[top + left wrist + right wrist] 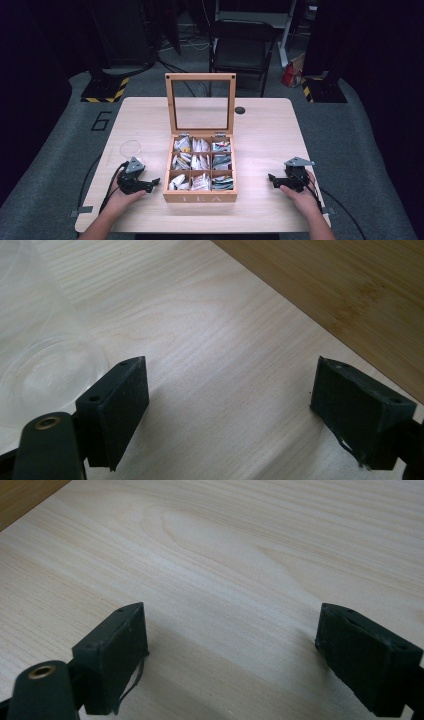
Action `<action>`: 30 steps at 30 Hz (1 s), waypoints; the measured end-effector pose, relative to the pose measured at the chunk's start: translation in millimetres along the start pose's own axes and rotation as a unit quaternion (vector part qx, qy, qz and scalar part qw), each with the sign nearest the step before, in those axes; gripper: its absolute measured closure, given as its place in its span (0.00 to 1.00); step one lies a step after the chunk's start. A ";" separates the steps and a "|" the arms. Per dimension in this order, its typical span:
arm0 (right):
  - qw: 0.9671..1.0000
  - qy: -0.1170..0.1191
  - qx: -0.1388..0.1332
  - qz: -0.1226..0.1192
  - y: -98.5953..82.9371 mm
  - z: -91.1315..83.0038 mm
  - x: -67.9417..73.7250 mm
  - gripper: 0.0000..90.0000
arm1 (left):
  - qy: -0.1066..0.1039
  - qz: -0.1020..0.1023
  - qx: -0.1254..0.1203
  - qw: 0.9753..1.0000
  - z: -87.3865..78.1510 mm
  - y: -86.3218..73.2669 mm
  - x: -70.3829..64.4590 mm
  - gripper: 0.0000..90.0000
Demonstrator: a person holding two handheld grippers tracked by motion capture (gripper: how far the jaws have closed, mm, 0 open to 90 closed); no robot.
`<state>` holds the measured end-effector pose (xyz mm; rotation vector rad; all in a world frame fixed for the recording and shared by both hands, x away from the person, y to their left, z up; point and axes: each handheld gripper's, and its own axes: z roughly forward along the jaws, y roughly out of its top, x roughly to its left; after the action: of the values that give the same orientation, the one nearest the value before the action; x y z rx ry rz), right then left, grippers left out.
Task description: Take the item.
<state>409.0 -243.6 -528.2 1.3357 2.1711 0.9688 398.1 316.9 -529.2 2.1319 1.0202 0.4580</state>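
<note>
The wooden tea box [200, 172] sat at the middle of the light wooden table [260, 135], its glass-paned lid [200, 103] standing upright and its nine compartments full of tea bags [201, 161]. The left gripper [150, 184] rested on the tabletop just beside the box's left wall, jaws wide apart and holding nothing, with a clear plastic cup [130, 150] close behind it; in the left gripper view the cup [40, 350] sat right against the left jaw. The right gripper [271, 178] lay on the table, apart from the box's right side, jaws likewise spread over bare wood. The nearest risk seemed to be the cup: light and empty-looking, it would probably tip or skid if the left gripper swung back or sideways as it lifted. The packed bags were another, since a grab into a crowded compartment could pinch two at once or drag neighbours out. A knock against the upright lid might drop it shut on a jaw.
</note>
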 end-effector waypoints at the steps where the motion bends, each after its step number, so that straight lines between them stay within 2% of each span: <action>1: 1.000 0.000 0.000 0.000 0.0 0.0 0.0 0.14 | 0.000 0.000 0.000 1.000 0.0 0.0 0.0 0.17; 10: 1.000 0.000 -0.001 -0.001 0.0 0.2 0.0 0.14 | 0.007 -0.003 0.000 1.000 -0.4 -0.1 -0.9 0.17; 12: 1.000 0.000 -0.001 -0.002 0.0 0.2 0.1 0.14 | 0.013 0.000 -0.007 1.000 0.4 -0.5 -1.3 0.17; 26: 1.000 0.002 0.002 -0.007 0.3 0.3 -0.2 0.13 | 0.008 0.004 0.000 1.000 -1.7 -0.5 0.0 0.19; 27: 1.000 0.003 0.002 -0.007 0.3 0.2 -0.2 0.13 | 0.008 -0.007 -0.005 1.000 -1.6 -1.1 -1.3 0.19; 28: 1.000 0.002 0.002 -0.006 0.3 0.2 -0.1 0.13 | 0.009 -0.001 -0.004 1.000 -2.3 -1.1 -0.9 0.20; 30: 1.000 0.002 0.002 -0.006 0.3 0.2 -0.1 0.13 | 0.007 -0.004 -0.005 1.000 -2.5 -1.4 -1.2 0.22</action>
<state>409.3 -243.5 -528.1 1.3230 2.1835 0.9638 395.1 317.7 -528.5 2.1177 1.0325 0.4725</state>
